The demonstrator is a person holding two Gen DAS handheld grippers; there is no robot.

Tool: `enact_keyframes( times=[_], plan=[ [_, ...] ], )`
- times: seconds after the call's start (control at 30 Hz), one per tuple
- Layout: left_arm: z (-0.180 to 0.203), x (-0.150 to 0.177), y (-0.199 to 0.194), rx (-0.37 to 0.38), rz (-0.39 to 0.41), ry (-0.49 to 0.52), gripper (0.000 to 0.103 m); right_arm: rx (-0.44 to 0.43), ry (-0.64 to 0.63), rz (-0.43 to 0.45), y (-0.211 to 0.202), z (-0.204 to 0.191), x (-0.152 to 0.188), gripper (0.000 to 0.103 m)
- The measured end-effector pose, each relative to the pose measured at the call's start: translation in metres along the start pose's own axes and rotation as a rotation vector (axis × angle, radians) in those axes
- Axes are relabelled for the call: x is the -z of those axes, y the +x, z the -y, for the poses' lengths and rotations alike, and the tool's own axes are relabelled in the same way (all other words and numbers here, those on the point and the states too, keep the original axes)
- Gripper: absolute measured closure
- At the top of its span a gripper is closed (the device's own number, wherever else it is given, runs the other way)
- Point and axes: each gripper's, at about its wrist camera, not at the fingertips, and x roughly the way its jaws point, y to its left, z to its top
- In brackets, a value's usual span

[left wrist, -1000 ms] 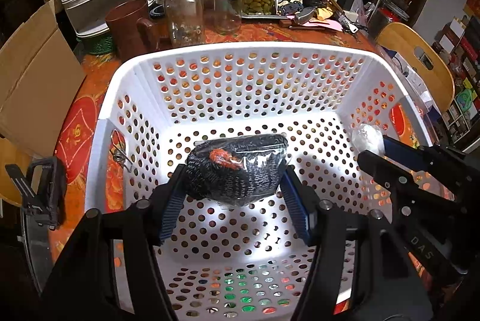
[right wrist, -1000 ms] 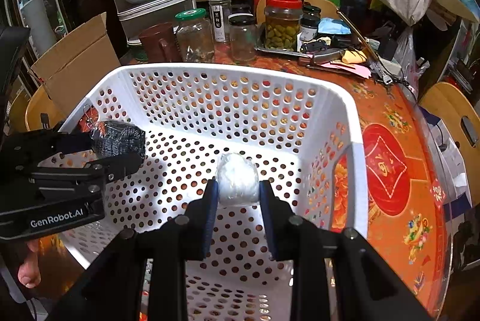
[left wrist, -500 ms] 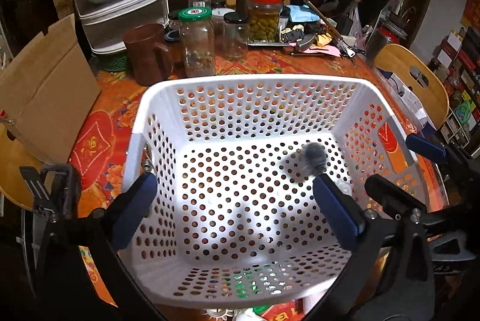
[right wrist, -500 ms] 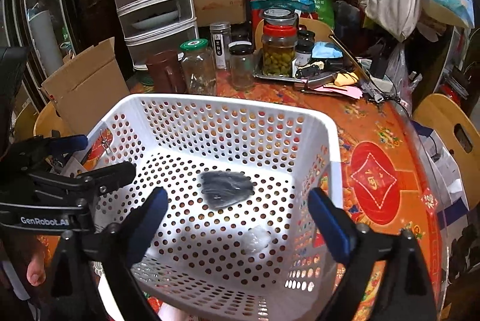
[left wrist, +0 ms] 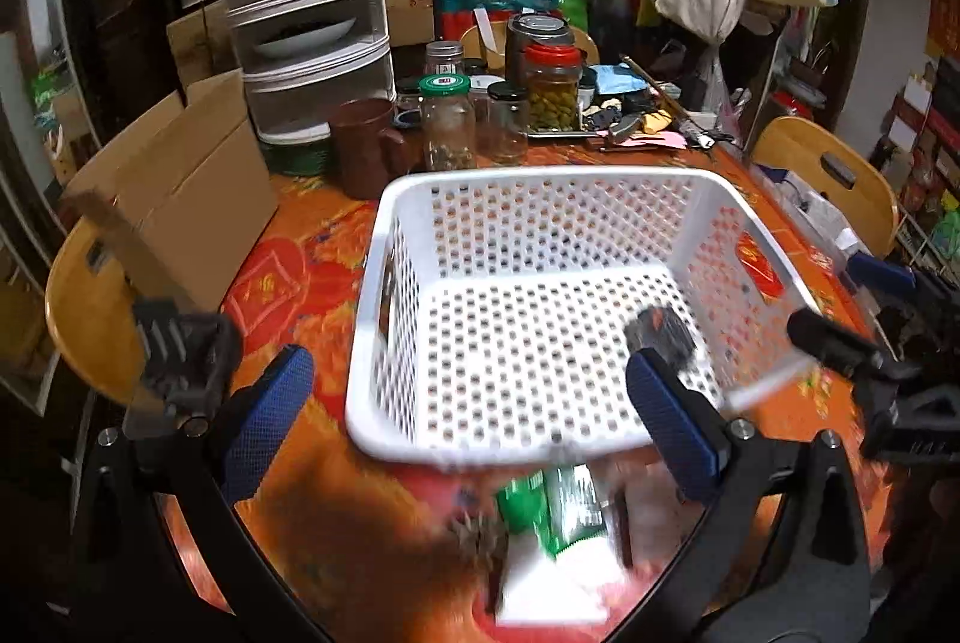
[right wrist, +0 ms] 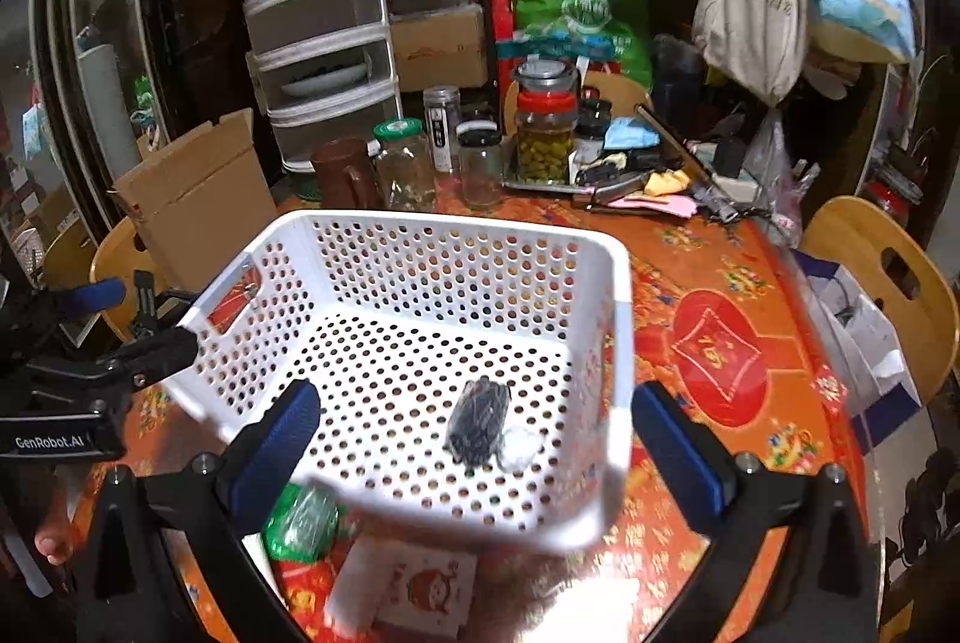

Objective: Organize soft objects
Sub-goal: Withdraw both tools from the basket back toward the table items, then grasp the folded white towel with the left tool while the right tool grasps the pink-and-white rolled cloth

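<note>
A white perforated basket (left wrist: 540,175) (right wrist: 612,343) stands on the red patterned table. On its floor lie a dark wrapped soft bundle (right wrist: 478,421) (left wrist: 660,329) and a small white soft ball (right wrist: 519,449) beside it, touching. My left gripper (left wrist: 468,415) is open and empty, raised above the basket's near edge. My right gripper (right wrist: 474,439) is open and empty, raised above the basket's near side. A green soft packet (right wrist: 303,520) (left wrist: 552,508) and a white packet (right wrist: 411,592) (left wrist: 555,583) lie on the table in front of the basket.
Glass jars (right wrist: 405,163), a brown mug (right wrist: 343,175) and a tray of clutter (right wrist: 630,178) stand behind the basket. A cardboard box (left wrist: 174,199) sits at left, plastic drawers (left wrist: 306,24) behind. Wooden chairs (right wrist: 882,277) ring the table.
Both grippers have let go of the dark bundle and the white ball, which now lie in the basket. Both have opened wide and pulled back and up from the basket.
</note>
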Motion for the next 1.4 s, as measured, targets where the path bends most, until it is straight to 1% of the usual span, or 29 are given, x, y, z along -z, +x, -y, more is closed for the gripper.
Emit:
enact_keyframes(
  times=[0.1, 0.17, 0.27, 0.3, 0.43, 0.53, 0.6, 0.67, 0.77, 0.93, 1.03, 1.13, 1.17, 1.23, 1.3, 1.37, 1.4],
  plan=[
    [-0.001, 0.036, -0.025, 0.029, 0.021, 0.013, 0.000, -0.020, -0.001, 0.028, -0.025, -0.003, 0.023, 0.000],
    [0.001, 0.058, -0.033, 0.043, 0.011, 0.022, 0.000, -0.031, 0.007, 0.026, -0.034, -0.004, 0.038, 0.000],
    [-0.001, 0.092, -0.038, 0.089, -0.011, -0.005, 0.000, -0.042, 0.031, 0.011, -0.041, -0.005, 0.070, 0.000],
    [-0.002, 0.104, -0.039, 0.093, -0.017, -0.017, 0.000, -0.049, 0.044, 0.002, -0.041, -0.005, 0.083, 0.000],
    [0.003, 0.150, -0.027, 0.086, -0.071, -0.026, 0.000, -0.067, 0.100, -0.034, -0.037, -0.005, 0.127, 0.000],
    [0.009, 0.175, -0.012, 0.115, -0.120, -0.038, 0.000, -0.089, 0.151, -0.080, -0.027, -0.005, 0.158, 0.000],
    [0.015, 0.187, -0.001, 0.135, -0.153, -0.036, 0.000, -0.090, 0.159, -0.109, -0.021, -0.008, 0.171, 0.000],
    [0.021, 0.194, 0.007, 0.145, -0.170, -0.034, 0.000, -0.089, 0.155, -0.123, -0.015, -0.012, 0.179, 0.000],
    [0.028, 0.201, 0.012, 0.151, -0.170, -0.030, 0.000, -0.092, 0.164, -0.118, -0.013, -0.012, 0.185, 0.000],
    [0.032, 0.200, 0.026, 0.133, -0.183, -0.032, 0.000, -0.105, 0.189, -0.122, -0.009, -0.006, 0.190, 0.000],
    [0.030, 0.198, 0.032, 0.114, -0.178, -0.036, 0.000, -0.108, 0.187, -0.124, -0.007, -0.009, 0.190, 0.002],
    [0.030, 0.196, 0.038, 0.115, -0.178, -0.040, 0.001, -0.114, 0.173, -0.124, -0.006, -0.013, 0.188, 0.003],
    [0.028, 0.195, 0.039, 0.116, -0.180, -0.042, 0.005, -0.116, 0.168, -0.124, -0.005, -0.014, 0.187, 0.003],
    [0.026, 0.195, 0.041, 0.119, -0.185, -0.042, 0.019, -0.128, 0.164, -0.120, -0.004, -0.017, 0.185, 0.003],
    [0.025, 0.195, 0.042, 0.105, -0.179, -0.027, 0.037, -0.143, 0.162, -0.118, -0.002, -0.020, 0.183, 0.004],
    [0.023, 0.196, 0.042, 0.108, -0.176, -0.026, 0.041, -0.165, 0.162, -0.116, 0.001, -0.024, 0.180, 0.006],
    [0.022, 0.197, 0.041, 0.112, -0.170, -0.031, 0.047, -0.170, 0.160, -0.115, 0.003, -0.027, 0.179, 0.007]
  ],
)
